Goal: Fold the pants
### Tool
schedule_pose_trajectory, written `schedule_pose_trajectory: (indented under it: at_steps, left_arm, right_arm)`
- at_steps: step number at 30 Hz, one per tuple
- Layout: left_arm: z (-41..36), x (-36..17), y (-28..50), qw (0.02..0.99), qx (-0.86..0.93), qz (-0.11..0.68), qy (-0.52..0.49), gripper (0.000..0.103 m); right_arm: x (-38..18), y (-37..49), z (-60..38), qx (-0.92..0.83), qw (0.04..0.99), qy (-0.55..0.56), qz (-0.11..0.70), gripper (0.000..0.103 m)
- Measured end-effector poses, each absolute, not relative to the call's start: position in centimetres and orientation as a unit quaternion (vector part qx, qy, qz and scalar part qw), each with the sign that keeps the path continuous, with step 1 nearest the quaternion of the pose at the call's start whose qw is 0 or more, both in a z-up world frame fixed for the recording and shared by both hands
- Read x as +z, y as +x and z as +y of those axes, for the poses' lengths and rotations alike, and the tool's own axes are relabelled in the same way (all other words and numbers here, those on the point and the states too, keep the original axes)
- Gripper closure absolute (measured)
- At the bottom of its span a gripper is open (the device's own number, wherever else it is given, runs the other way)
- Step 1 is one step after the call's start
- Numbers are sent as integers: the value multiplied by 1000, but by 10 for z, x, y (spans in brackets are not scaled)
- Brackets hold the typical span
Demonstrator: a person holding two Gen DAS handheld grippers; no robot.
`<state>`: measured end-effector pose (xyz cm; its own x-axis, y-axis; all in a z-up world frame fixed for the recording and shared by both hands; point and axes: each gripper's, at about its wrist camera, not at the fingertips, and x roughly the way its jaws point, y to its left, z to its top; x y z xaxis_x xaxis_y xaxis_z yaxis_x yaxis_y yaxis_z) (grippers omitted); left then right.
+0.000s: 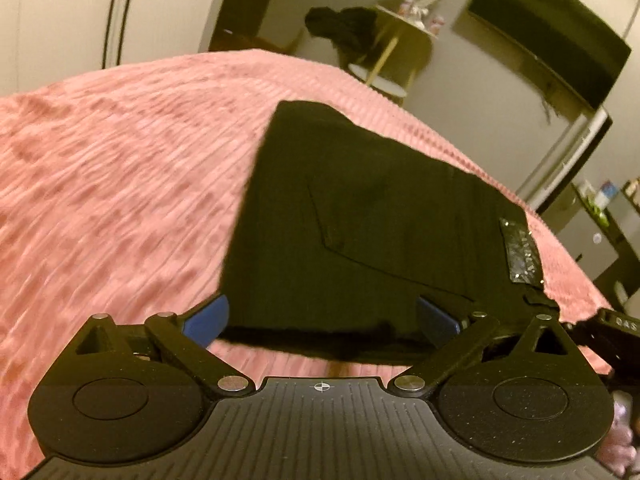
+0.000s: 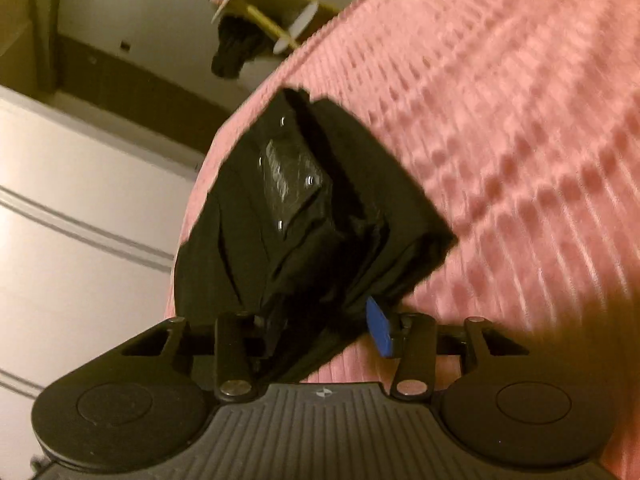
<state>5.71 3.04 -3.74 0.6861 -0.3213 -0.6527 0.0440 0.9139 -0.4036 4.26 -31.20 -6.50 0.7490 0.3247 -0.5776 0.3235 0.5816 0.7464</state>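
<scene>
The black pants [image 1: 360, 216] lie folded into a compact block on the pink ribbed bedspread [image 1: 120, 184]. A shiny waistband label [image 1: 520, 252] shows at their right edge. My left gripper [image 1: 320, 320] is spread wide, its blue fingers [image 1: 208, 318] on either side of the fold's near edge, which lifts off the bed. In the right wrist view the pants [image 2: 304, 208] fill the middle. My right gripper [image 2: 320, 324] is shut on the pants' near edge; one blue finger [image 2: 378, 328] shows, the other is hidden by cloth.
A small round side table [image 1: 396, 52] with a dark cloth [image 1: 340, 32] draped on it stands beyond the bed. A dark TV [image 1: 548, 36] hangs on the wall at right. White wardrobe doors [image 2: 60, 200] stand left of the bed's edge.
</scene>
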Motion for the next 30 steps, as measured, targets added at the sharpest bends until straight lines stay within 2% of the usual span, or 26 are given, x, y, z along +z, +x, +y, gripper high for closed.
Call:
schedule_pose_trajectory:
  at_steps: [5, 9, 11, 12, 13, 14, 16, 18, 21, 23, 26, 28, 30]
  left_arm:
    - [41, -45, 52, 897, -87, 377, -213, 1]
    - [34, -48, 51, 900, -88, 377, -199, 1]
    - [32, -50, 52, 901, -89, 377, -195, 1]
    - [32, -52, 52, 900, -89, 379, -195, 0]
    - [32, -53, 52, 899, -86, 381, -196, 0]
    - [32, -54, 53, 900, -82, 381, -196, 0]
    - [35, -53, 51, 903, -72, 373, -202, 0]
    - [38, -47, 46, 912, -68, 347, -208, 0]
    - [45, -38, 38, 924, -78, 299, -225, 0]
    - [46, -37, 38, 926, -70, 294, -225, 0]
    - [40, -50, 53, 916, -48, 347, -198, 0]
    - [36, -62, 64, 900, -41, 392, -186, 0]
    - [37, -66, 68, 896, -35, 402, -187, 0]
  right_arm:
    - [-69, 45, -324, -10, 801, 511, 312, 56]
    - [-86, 54, -330, -11, 767, 573, 289, 46]
    - [-85, 59, -328, -7, 770, 571, 284, 46]
    - [-87, 61, -327, -4, 771, 571, 282, 47]
    - [-89, 62, -327, -8, 771, 571, 280, 62]
    - [-90, 63, -327, -14, 775, 565, 282, 67]
    - [-79, 61, -322, -22, 799, 530, 285, 74]
    - [-59, 64, -308, -24, 840, 468, 274, 77]
    - [-37, 57, -300, -24, 864, 441, 241, 78]
    - [-40, 57, -305, -54, 870, 421, 251, 78]
    - [-77, 68, -316, -85, 851, 413, 312, 78]
    - [-67, 69, -314, -74, 860, 398, 312, 73]
    - [-52, 68, -311, -76, 867, 379, 316, 69]
